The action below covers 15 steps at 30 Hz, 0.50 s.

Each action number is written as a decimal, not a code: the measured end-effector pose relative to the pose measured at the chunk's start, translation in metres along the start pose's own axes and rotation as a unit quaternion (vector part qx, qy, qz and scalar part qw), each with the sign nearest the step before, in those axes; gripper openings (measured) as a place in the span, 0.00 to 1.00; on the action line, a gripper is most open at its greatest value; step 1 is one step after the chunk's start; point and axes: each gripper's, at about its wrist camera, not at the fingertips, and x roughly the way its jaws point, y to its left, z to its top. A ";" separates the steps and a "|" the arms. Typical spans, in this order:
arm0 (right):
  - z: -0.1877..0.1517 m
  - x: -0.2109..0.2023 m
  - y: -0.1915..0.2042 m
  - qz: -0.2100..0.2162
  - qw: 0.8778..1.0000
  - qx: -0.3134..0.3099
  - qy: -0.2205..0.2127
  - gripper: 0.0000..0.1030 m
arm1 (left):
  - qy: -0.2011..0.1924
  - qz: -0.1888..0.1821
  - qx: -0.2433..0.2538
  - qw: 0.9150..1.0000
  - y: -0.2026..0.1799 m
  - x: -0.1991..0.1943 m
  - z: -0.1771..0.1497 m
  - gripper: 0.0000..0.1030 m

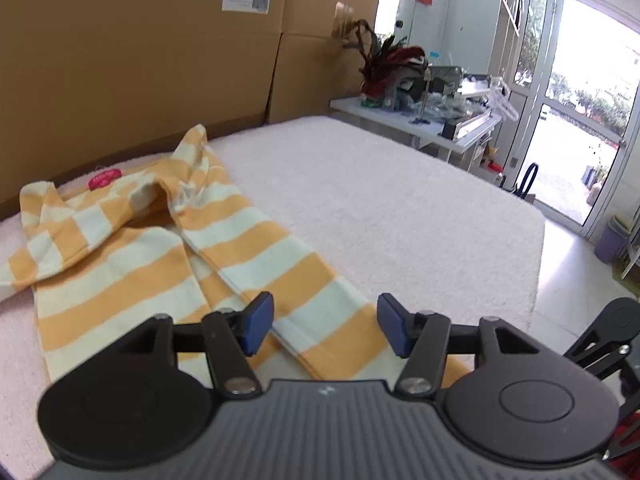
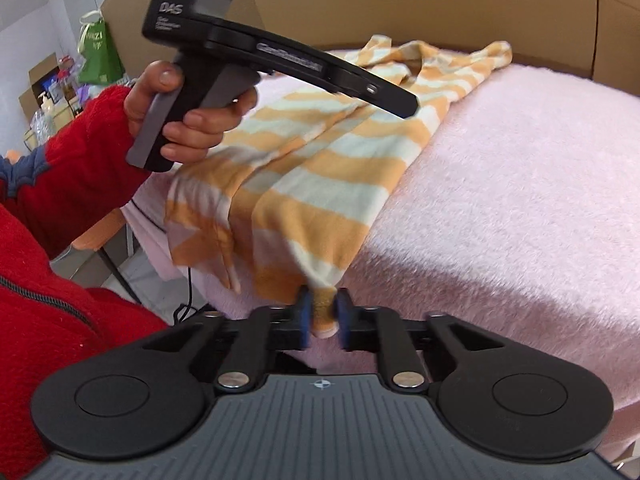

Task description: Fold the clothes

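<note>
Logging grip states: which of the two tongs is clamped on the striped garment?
The right tongs, pads pinching the striped garment at its hem; the left tongs gape empty above it.

The left gripper [image 1: 325, 328] hovers with its blue pads [image 1: 258, 322] spread apart, nothing between them. The right gripper [image 2: 323, 316] pinches a fabric corner. A red-sleeved hand [image 2: 188, 116] grips the left tool's handle.

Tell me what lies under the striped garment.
The striped garment lies on a pink fleece blanket that shows all around it. What the blanket covers beneath cannot be seen.
</note>
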 end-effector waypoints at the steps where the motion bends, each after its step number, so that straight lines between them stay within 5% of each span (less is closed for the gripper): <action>1: -0.002 -0.001 0.002 0.002 1.000 -0.001 0.003 0.08 | 0.003 0.006 0.000 1.000 -0.001 0.002 -0.002 0.57; 8: -0.021 0.005 0.009 0.031 0.999 0.030 0.032 0.07 | -0.001 0.013 -0.001 1.000 0.004 0.002 -0.008 0.65; 12: -0.026 0.009 0.014 -0.012 0.998 0.008 0.064 0.03 | -0.001 0.018 0.010 1.000 0.001 0.001 -0.010 0.66; 15: -0.010 -0.027 0.011 -0.008 1.000 0.017 -0.004 0.03 | -0.008 0.008 -0.008 1.000 0.007 0.000 -0.010 0.66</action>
